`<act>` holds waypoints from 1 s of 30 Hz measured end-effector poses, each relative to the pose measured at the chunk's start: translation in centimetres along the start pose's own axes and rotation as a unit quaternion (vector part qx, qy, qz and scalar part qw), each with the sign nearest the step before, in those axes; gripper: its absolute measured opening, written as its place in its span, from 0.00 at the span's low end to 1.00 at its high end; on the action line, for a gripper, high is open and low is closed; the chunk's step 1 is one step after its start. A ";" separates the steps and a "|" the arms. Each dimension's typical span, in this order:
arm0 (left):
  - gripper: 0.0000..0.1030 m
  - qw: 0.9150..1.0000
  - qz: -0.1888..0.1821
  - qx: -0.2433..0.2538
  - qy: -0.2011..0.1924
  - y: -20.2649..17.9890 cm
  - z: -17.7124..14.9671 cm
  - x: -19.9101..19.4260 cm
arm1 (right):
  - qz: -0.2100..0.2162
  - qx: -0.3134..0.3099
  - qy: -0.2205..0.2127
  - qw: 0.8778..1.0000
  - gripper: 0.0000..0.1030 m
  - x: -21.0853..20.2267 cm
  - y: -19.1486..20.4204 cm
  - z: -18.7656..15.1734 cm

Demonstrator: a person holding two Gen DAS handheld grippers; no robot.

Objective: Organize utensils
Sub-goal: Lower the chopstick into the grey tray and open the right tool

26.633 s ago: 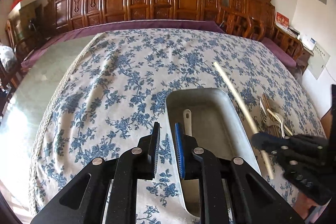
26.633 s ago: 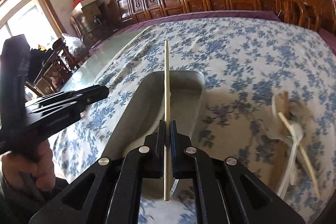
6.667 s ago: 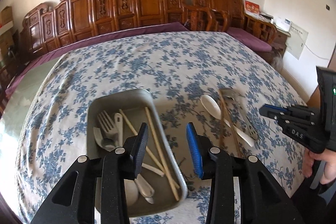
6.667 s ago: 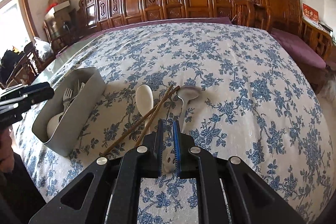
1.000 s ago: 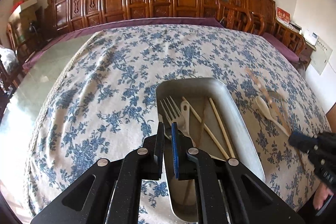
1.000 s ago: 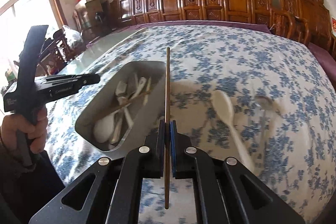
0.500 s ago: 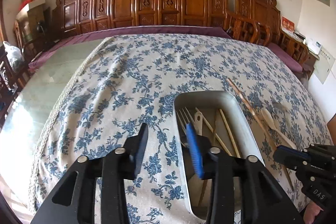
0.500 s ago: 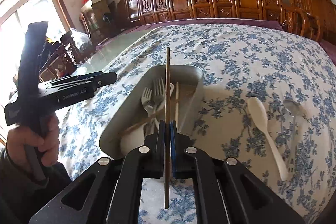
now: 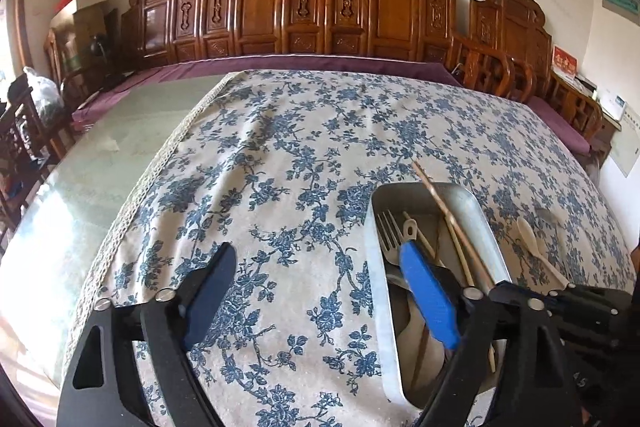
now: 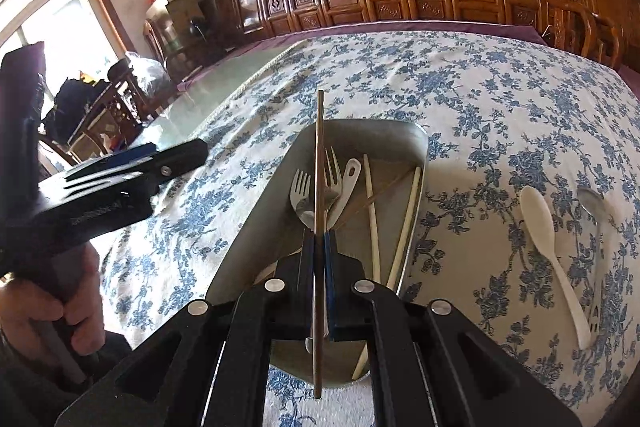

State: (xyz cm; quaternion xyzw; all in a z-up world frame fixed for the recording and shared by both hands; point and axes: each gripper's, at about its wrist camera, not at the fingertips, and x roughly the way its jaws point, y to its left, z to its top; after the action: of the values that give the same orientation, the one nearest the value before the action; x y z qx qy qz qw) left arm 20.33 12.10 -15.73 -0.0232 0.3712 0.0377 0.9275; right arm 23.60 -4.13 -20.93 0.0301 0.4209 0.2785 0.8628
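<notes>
A grey metal tray point(image 10: 420, 143) holds forks point(image 10: 300, 193), a white spoon and pale chopsticks point(image 10: 372, 211); it also shows in the left wrist view point(image 9: 374, 223). My right gripper point(image 10: 319, 239) is shut on a brown chopstick point(image 10: 319, 147), held lengthwise above the tray; the stick shows in the left wrist view point(image 9: 436, 197). My left gripper point(image 9: 316, 267) is open and empty, just left of the tray's near end, and shows in the right wrist view point(image 10: 132, 167). A white spoon point(image 10: 548, 231) and a metal spoon point(image 10: 594, 207) lie on the cloth right of the tray.
The table has a blue-flowered cloth point(image 9: 300, 147) with a bare glass strip point(image 9: 92, 171) on its left. Carved wooden chairs point(image 9: 320, 7) line the far side. A window and clutter point(image 10: 80, 79) are at the left.
My left gripper has opened wide and shifted left of the tray. My right gripper has carried the brown chopstick from beside the tray to above its middle.
</notes>
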 end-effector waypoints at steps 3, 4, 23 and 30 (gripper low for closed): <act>0.81 1.000 0.001 -0.002 -0.001 0.1 0.1 -0.1 | -0.003 0.003 0.009 1.000 0.06 1.0 0.0 -0.2; 0.81 1.000 0.002 -0.002 -0.001 0.2 0.1 -0.1 | -0.005 0.004 0.011 1.000 0.06 1.2 0.0 -0.3; 0.81 1.000 -0.022 0.021 -0.001 -3.5 0.1 0.0 | -0.017 -0.040 -0.036 0.998 0.09 -3.6 -3.1 0.2; 0.81 0.998 -0.044 0.047 -0.004 -6.9 0.0 -0.1 | -0.081 -0.056 -0.045 0.994 0.09 -7.2 -8.2 0.4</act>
State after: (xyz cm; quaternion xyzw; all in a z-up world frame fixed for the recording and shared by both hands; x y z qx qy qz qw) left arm 20.88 5.17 -15.61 0.0044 0.3677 -0.0201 0.9297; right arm 24.14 -14.61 -17.95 -0.0401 0.3663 0.2290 0.9010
